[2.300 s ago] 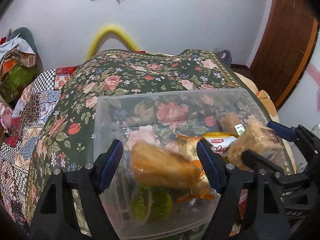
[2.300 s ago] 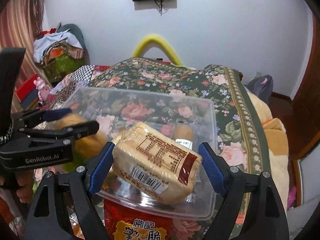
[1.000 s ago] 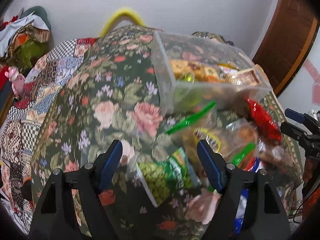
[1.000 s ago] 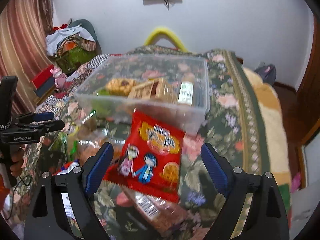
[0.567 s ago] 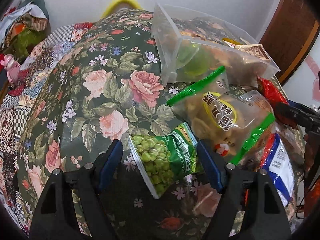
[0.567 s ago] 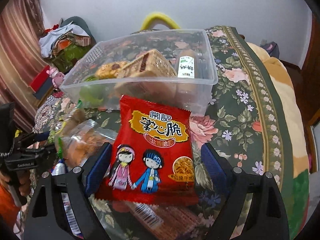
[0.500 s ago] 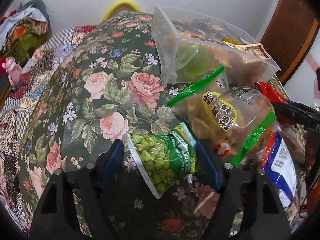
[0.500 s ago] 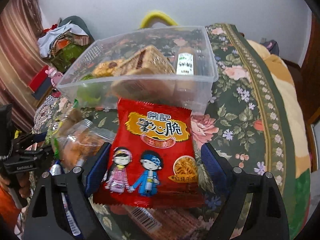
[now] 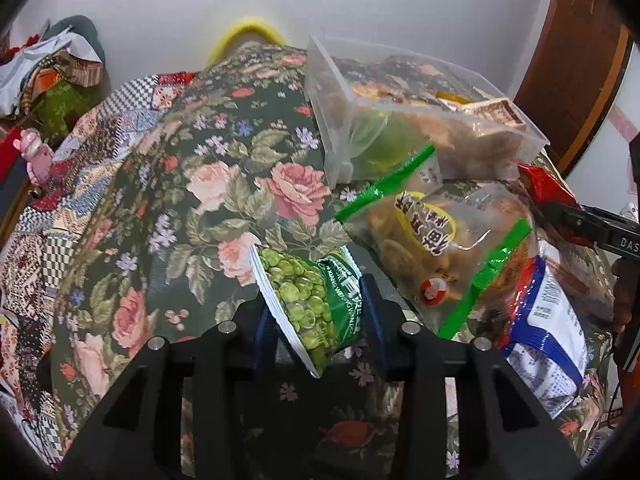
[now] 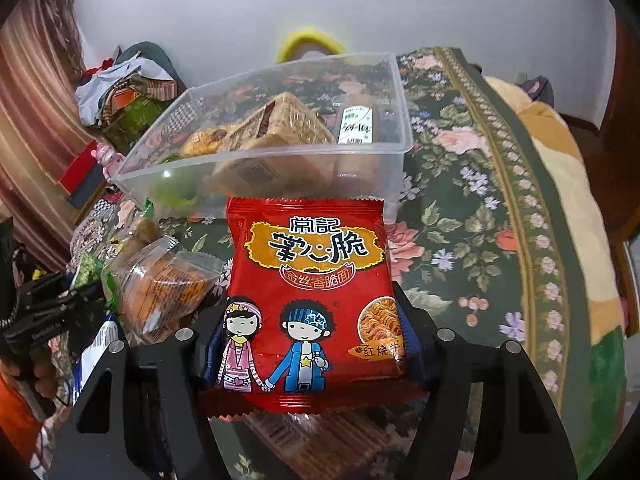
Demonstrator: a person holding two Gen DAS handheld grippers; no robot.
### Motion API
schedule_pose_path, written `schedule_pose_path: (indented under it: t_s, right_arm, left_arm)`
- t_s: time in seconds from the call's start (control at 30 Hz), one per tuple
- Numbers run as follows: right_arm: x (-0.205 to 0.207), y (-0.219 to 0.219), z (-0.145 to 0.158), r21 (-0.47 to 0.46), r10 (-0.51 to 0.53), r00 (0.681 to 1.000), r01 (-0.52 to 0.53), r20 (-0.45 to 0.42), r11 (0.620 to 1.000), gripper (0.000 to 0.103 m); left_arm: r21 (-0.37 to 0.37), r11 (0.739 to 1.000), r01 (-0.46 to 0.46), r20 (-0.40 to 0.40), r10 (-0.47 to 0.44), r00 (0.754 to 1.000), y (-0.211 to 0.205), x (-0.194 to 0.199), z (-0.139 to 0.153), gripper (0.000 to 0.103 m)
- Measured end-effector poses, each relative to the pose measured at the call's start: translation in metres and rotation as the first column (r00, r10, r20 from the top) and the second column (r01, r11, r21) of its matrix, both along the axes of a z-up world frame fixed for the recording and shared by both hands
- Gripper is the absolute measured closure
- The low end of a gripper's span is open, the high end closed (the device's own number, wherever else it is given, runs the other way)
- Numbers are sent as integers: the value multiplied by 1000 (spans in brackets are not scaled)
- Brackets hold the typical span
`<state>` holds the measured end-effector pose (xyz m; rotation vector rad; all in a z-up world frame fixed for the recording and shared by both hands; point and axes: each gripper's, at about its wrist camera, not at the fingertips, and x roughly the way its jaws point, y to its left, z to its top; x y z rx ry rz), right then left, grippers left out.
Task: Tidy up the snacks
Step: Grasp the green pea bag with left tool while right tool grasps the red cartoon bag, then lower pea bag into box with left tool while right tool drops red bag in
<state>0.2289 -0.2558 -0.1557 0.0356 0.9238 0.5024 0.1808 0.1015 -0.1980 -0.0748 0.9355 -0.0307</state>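
Some snacks already sit in the clear box [image 10: 256,156] in the middle of the bed [image 9: 168,208]: a wrapped cake [image 10: 276,128], a small bottle [image 10: 357,124] and more. Both hand-held grippers are closed on new ones, the left hand-held gripper [image 9: 320,312] pinching the green pea bag [image 9: 308,300] and the right hand-held gripper [image 10: 308,344] squeezing the red noodle pack [image 10: 308,292], just in front of the box. Still left out near the bed's front edge are the big green-striped bag [image 9: 432,240], a blue and white bag [image 9: 548,336] and an orange cookie pack [image 10: 164,292], so I think the job is about half done.
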Motion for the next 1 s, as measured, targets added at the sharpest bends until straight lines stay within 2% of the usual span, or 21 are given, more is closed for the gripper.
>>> schedule_pose_path:
  t_s: [0.5,0.77,1.0]
  right_arm:
    - [-13,-16,49,22,-15,990,12,142,1000,38]
    - [3,-13,76,46,-33,975,23,222,999,38]
    - [25,0,95,52,-33,957,19,287,998,38]
  left_arm:
    - [-12,1000,3,151,-1,988,-6,7,68,63]
    - [2,1000,24,232,-24,972,-20,35,101,63]
    - [15,998,54,246,-55,968,-34,70,112,63]
